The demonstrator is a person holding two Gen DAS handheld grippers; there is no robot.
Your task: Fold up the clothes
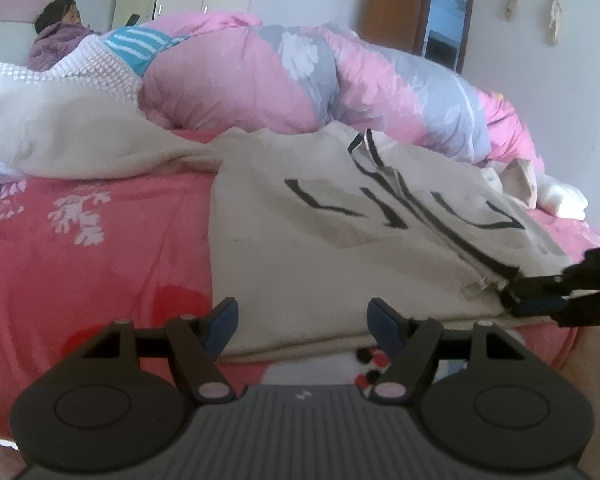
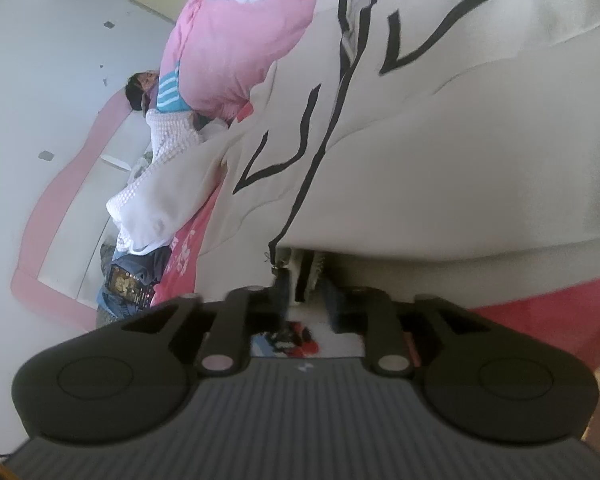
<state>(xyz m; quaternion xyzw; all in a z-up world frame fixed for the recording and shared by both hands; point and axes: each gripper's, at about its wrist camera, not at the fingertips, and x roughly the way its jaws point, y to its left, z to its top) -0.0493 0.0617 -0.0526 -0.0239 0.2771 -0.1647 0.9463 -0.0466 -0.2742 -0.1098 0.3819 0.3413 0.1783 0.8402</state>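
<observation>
A cream zip-up jacket (image 1: 340,240) with black lettering lies spread on the pink bedsheet (image 1: 100,264). My left gripper (image 1: 302,316) is open at the jacket's near hem; its blue-padded fingertips (image 1: 222,314) stand wide apart over the cloth edge and hold nothing. My right gripper (image 1: 534,294) reaches in from the right and pinches the jacket's bottom corner by the zipper. In the right wrist view, which is rolled sideways, the right gripper (image 2: 305,286) is shut on the jacket (image 2: 440,152) at the hem, where the black zipper line ends. The cloth partly hides the fingertips.
A rolled pink and grey quilt (image 1: 300,76) lies across the bed behind the jacket. A cream cloth (image 1: 80,136) and white knitted blanket (image 1: 72,72) lie at the left. A person (image 1: 58,28) sits by the headboard. Dark clothes (image 2: 136,280) lie by the bed's head. A brown door (image 1: 396,8) stands far right.
</observation>
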